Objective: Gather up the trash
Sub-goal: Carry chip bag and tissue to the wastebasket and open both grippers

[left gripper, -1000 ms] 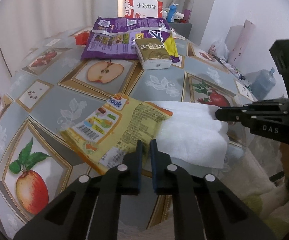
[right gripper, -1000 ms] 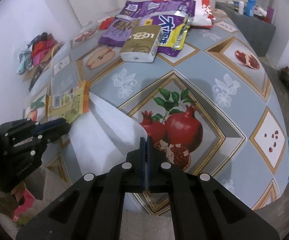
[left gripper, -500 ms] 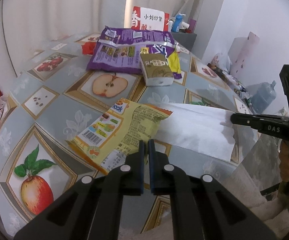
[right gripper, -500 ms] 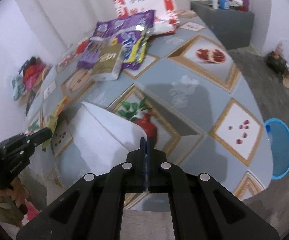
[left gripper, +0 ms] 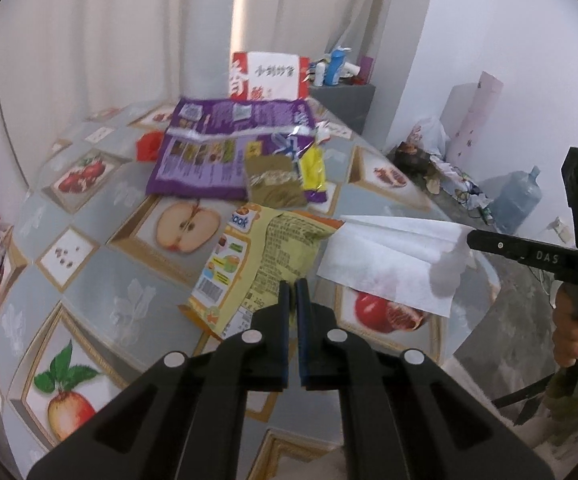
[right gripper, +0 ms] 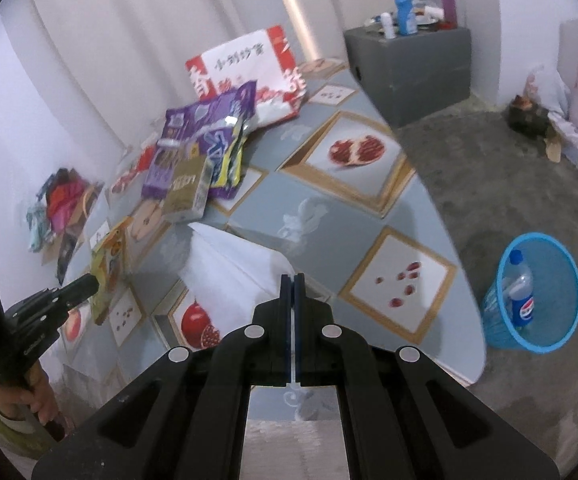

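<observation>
Both hand-held grippers are loaded: the left hand-held gripper (left gripper: 292, 292) is clamped on the lower edge of the yellow snack wrapper (left gripper: 267, 258), and the right hand-held gripper (right gripper: 293, 286) pinches a corner of the white tissue (right gripper: 233, 270), lifted above the surface (right gripper: 329, 208). From the right gripper the blue trash basket (right gripper: 557, 300) sits on the floor at lower right, nearer that hand. The wrapper's long axis runs up-frame, away from its gripper.

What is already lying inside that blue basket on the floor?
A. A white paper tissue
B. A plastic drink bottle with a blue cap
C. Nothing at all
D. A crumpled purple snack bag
B: the right wrist view shows a plastic bottle with a blue cap and blue label leaning inside the blue basket on the floor beside the table.
</observation>
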The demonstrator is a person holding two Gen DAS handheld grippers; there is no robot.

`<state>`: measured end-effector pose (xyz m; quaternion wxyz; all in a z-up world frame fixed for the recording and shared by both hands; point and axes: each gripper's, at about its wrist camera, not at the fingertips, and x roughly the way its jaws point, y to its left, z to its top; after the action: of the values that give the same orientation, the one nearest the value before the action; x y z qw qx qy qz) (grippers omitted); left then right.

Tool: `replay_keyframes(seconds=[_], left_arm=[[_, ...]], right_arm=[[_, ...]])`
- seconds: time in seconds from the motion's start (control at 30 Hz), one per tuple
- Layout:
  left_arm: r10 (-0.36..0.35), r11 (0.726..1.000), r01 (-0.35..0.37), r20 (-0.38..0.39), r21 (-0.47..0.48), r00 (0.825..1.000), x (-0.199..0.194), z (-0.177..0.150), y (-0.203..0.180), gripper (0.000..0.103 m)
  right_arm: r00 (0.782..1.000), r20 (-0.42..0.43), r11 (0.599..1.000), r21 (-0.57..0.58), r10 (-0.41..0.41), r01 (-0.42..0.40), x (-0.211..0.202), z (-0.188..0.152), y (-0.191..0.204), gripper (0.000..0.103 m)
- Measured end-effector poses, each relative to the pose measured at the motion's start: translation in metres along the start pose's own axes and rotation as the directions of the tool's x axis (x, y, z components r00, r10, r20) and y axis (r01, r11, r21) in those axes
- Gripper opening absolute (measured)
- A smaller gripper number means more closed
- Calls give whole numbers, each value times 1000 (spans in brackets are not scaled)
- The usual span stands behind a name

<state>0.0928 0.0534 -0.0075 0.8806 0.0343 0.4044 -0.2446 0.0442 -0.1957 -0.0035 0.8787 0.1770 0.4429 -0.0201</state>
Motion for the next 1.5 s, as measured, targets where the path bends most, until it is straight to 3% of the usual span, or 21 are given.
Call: replay_keyframes(seconds=[0.33,0.6,0.77,0.97,1.0,1.27,1.33,1.5], left_arm=[[-108,991,108,2,76,994,-5,30,-49,3],[-243,955,242,-14,172,970,10,68,-112,3],[-351,905,353,-53,237,935,37,101,-166,3],[-459,839,489,-171,241,872,90,132,-229,3],[-477,826,515,-202,229,855,102,137,-241,3],[-475,800,564,-358,204,804,192,147,-325,3],[-478,791,583,-407,186,778,216,142,-346,3],[-423,794,574,-496,200,759,281,129,-387,3]], right_arm=[[994,98,995,93,-41,31,-37,9,-50,0],[977,166,972,215,-137,100,-70,10,-110,0],[954,202,937,313,-223,153,-94,3,-152,0],[926,192,883,413,-324,223,-105,-7,-200,0],[922,184,871,431,-341,236,-104,-8,-211,0],[888,107,797,497,-448,342,-85,-9,-269,0],[877,77,771,517,-475,372,-78,-11,-288,0],[876,44,721,589,-480,365,-63,-18,-327,0]])
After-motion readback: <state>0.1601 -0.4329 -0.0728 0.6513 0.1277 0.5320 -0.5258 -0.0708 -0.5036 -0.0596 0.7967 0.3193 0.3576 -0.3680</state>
